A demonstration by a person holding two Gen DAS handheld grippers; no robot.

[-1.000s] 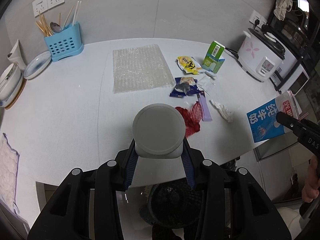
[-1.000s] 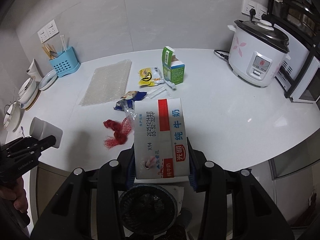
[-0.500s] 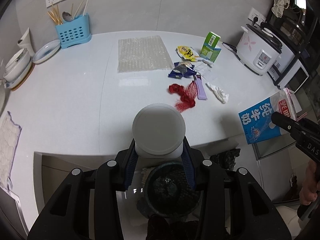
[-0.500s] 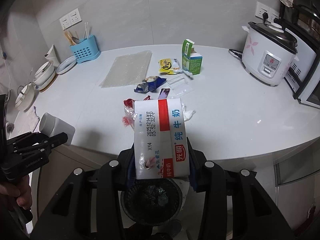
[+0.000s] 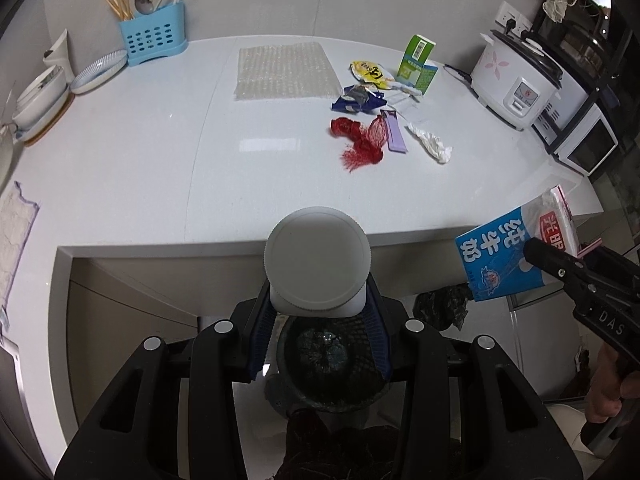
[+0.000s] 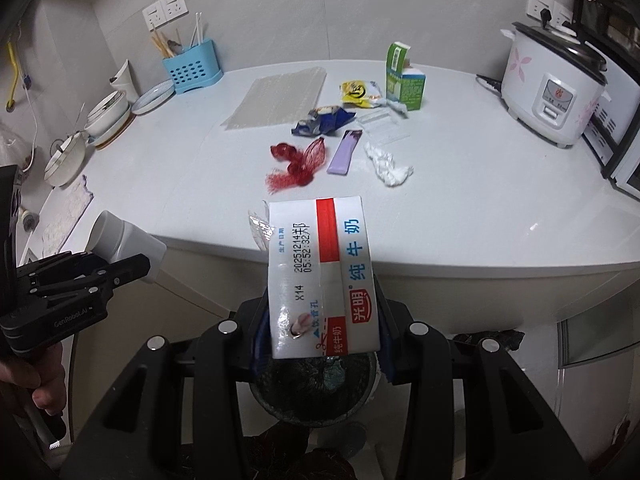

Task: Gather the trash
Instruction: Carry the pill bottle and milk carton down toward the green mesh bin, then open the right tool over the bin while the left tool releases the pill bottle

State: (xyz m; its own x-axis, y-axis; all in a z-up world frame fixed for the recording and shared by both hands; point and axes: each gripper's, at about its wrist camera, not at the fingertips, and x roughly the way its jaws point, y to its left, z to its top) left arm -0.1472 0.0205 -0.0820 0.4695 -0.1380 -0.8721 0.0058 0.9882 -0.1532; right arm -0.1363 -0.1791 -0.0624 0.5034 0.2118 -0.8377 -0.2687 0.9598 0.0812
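My left gripper [image 5: 318, 312] is shut on a white plastic bottle [image 5: 317, 260], held off the counter's front edge above a round dark trash bin [image 5: 332, 364] on the floor. My right gripper [image 6: 320, 320] is shut on a white and blue milk carton [image 6: 320, 276], also over the trash bin [image 6: 316, 384]. Each view shows the other gripper at its side: the carton [image 5: 508, 256] at the right, the bottle [image 6: 124, 240] at the left. On the white counter [image 5: 160, 160] lie a red net bag [image 5: 362, 140], a purple wrapper [image 5: 394, 134], a crumpled tissue [image 5: 430, 142], a blue wrapper [image 5: 356, 100] and a yellow packet [image 5: 370, 74].
A green carton [image 5: 416, 64] stands by a sheet of bubble wrap [image 5: 286, 68]. A rice cooker [image 5: 516, 84] sits at the right, with a microwave beyond. A blue utensil holder [image 5: 154, 42] and stacked bowls [image 5: 40, 100] line the far left. A black bag [image 5: 442, 306] lies on the floor.
Both grippers have drawn back from the counter and sunk a little, so the bottle and the carton now hang past the counter's edge over the bin. Both grips are unchanged.
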